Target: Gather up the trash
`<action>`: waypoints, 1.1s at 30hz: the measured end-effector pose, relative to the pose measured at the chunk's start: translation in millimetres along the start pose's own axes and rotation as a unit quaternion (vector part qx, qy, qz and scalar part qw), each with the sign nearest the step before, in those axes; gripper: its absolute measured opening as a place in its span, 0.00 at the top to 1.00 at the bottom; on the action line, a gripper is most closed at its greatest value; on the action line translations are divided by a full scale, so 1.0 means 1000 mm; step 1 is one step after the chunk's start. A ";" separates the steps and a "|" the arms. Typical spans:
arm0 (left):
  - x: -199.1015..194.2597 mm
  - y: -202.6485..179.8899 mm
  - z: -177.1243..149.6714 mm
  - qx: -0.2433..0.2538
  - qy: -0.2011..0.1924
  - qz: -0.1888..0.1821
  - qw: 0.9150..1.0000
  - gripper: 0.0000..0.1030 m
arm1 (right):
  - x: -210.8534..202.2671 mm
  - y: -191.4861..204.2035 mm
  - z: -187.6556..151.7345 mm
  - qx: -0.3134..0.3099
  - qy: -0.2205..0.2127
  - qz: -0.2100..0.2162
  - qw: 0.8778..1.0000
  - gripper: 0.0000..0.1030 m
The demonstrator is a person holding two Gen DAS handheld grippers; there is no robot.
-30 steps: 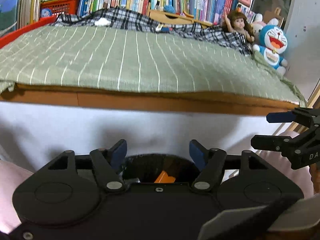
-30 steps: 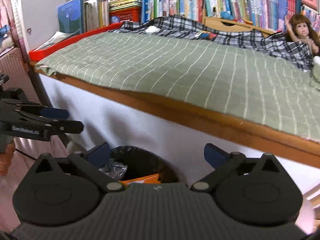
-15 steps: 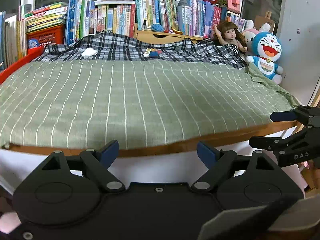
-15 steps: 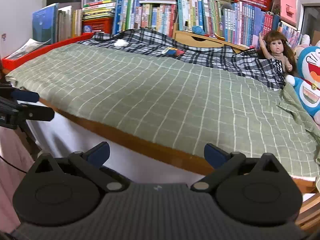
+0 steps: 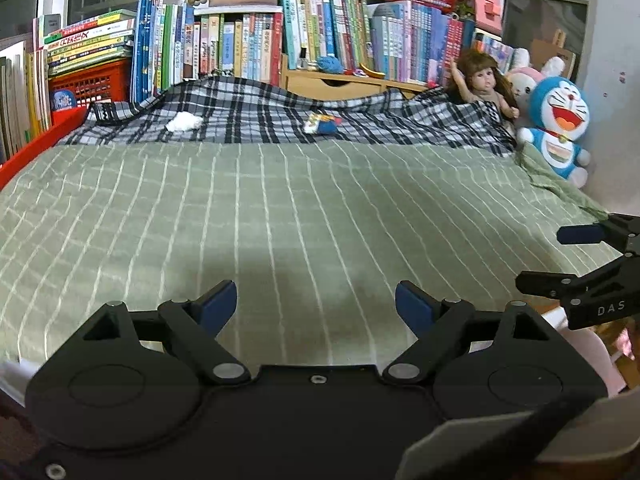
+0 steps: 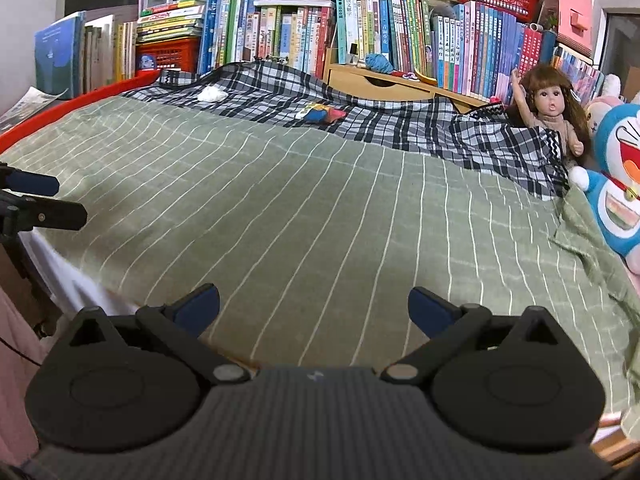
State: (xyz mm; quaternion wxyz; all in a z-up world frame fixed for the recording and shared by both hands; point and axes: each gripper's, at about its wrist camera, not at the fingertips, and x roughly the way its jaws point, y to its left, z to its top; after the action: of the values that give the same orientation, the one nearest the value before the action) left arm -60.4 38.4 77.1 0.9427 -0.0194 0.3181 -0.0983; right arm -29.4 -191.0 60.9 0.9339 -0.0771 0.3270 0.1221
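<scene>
A crumpled white tissue [image 5: 184, 122] [image 6: 212, 94] lies on the plaid blanket at the far side of the bed. To its right on the same blanket rests a colourful snack wrapper [image 5: 322, 125] [image 6: 320, 114]. My left gripper [image 5: 316, 308] hovers open over the near part of the green striped bedspread, nothing between its fingers. My right gripper [image 6: 314, 310] is open too, empty, above the bed's near edge. Each gripper shows at the side of the other's view: the right one [image 5: 576, 258], the left one [image 6: 44, 200]. Both pieces of trash are far ahead of the fingertips.
The green striped bedspread [image 5: 280, 220] covers the bed, with a plaid blanket [image 5: 280, 116] at the back. A doll [image 6: 552, 108] and a blue plush toy [image 5: 560, 128] sit at the right. Bookshelves [image 6: 360, 32] line the far wall; a red rail [image 5: 36, 144] runs along the left.
Both grippers have risen from beside the black trash bin, below the bed edge, to above the bedspread. The bin has dropped out of view. The jaws stay open.
</scene>
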 end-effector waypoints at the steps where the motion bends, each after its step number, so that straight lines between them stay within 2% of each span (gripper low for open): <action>1: 0.005 0.004 0.007 0.000 -0.003 0.005 1.000 0.17 | 0.004 -0.001 0.004 0.000 -0.001 -0.001 1.000 0.00; 7: 0.035 0.032 0.042 0.001 -0.020 0.045 0.999 0.17 | 0.030 -0.004 0.032 0.008 -0.013 -0.011 1.000 0.00; 14: 0.056 0.067 0.079 -0.014 -0.047 0.068 0.997 0.16 | 0.059 -0.009 0.050 0.024 -0.010 -0.010 1.000 0.00; 20: 0.071 0.084 0.102 -0.012 -0.060 0.072 0.996 0.15 | 0.082 -0.011 0.069 0.022 -0.011 -0.024 0.999 0.00; 26: 0.088 0.093 0.121 -0.007 -0.066 0.079 0.995 0.14 | 0.097 -0.002 0.088 -0.015 -0.032 -0.044 0.998 0.00; 28: 0.093 0.097 0.128 -0.010 -0.070 0.081 0.994 0.14 | 0.100 -0.006 0.094 0.002 -0.034 -0.028 0.999 0.00; 30: 0.097 0.101 0.133 -0.015 -0.072 0.080 0.994 0.14 | 0.105 -0.025 0.103 0.074 -0.027 0.022 0.997 0.00; 33: 0.104 0.107 0.141 -0.021 -0.073 0.077 0.994 0.14 | 0.112 -0.061 0.115 0.200 -0.036 0.103 0.974 0.00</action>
State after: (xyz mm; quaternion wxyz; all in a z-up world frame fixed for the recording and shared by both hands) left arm 123.7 119.0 116.7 0.9677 -0.0220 0.2507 -0.0165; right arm 140.1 -203.6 82.9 0.9240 0.1501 0.3173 0.1519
